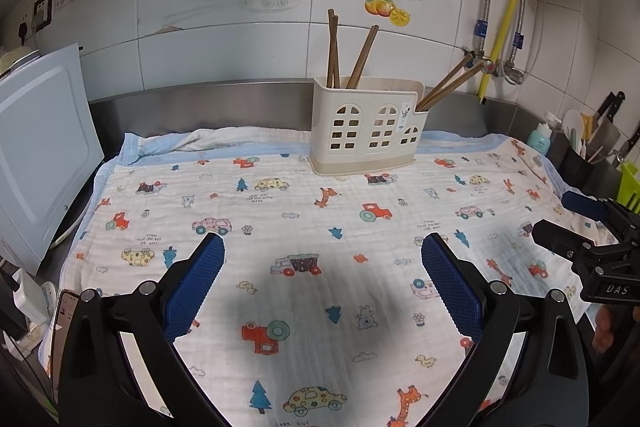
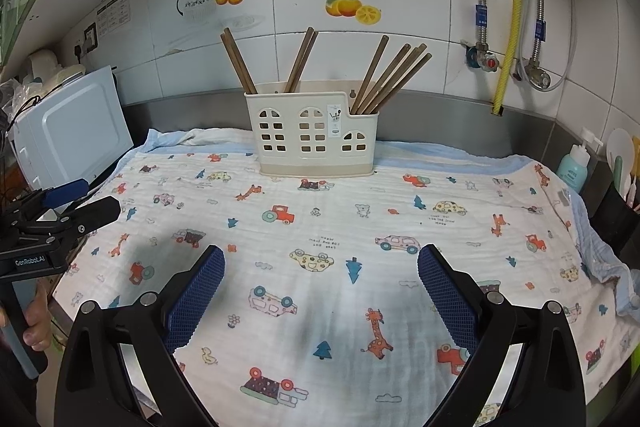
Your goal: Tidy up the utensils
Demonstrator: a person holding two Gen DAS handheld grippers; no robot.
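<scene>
Left gripper point(image 1: 323, 251) and right gripper point(image 2: 321, 263) gape wide, empty, before the utensil holder point(image 2: 314, 139); chopsticks point(image 2: 390, 77) stand inside it.

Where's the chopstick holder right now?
The cream chopstick holder stands upright at the far edge of the patterned cloth, against the steel backsplash, centred in the right wrist view and right of centre in the left wrist view, chopsticks inside it.
</scene>
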